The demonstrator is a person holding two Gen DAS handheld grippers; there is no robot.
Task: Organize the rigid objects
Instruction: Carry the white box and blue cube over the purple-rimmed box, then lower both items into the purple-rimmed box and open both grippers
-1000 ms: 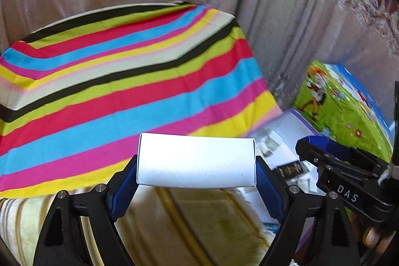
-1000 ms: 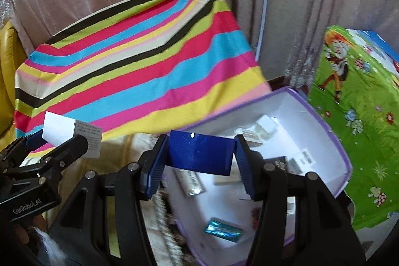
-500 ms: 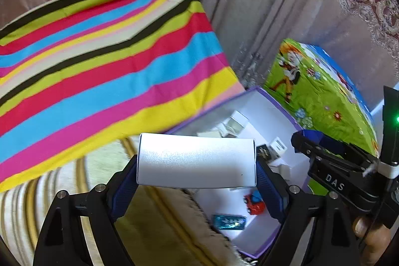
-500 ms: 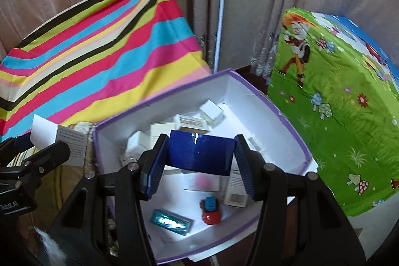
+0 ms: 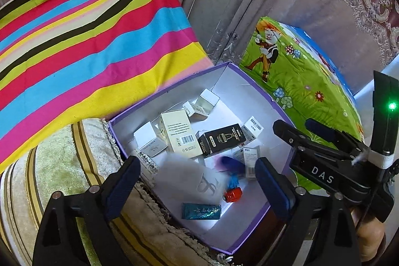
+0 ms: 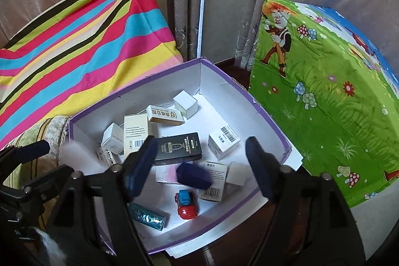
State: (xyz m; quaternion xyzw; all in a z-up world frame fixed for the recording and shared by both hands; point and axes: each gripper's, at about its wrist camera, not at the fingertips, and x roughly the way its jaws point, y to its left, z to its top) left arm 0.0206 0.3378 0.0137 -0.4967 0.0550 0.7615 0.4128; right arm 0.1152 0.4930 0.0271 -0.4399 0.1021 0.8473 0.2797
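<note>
Both grippers hang open over a purple-rimmed white box (image 5: 174, 87) (image 6: 271, 121) holding several small cartons. Between the left gripper's (image 5: 197, 181) jaws a blurred white box (image 5: 184, 178) is falling into it. Below the right gripper (image 6: 199, 166) a blurred dark blue box (image 6: 194, 175) is falling too; it shows blurred in the left wrist view (image 5: 230, 163). Inside lie a black carton (image 5: 222, 142) (image 6: 178, 148), a red and blue toy car (image 5: 233, 193) (image 6: 185, 203) and a teal pack (image 5: 200, 211) (image 6: 147, 216).
A rainbow-striped cloth (image 5: 87, 46) (image 6: 74, 41) covers furniture behind and left of the box. A green cartoon-print cover (image 5: 299, 81) (image 6: 324, 104) stands to the right. A striped cushion (image 5: 62, 166) lies at the left. Curtains hang behind.
Both grippers swung right over the box and opened. The white box left the left gripper and the dark blue box left the right gripper; both are dropping into the box.
</note>
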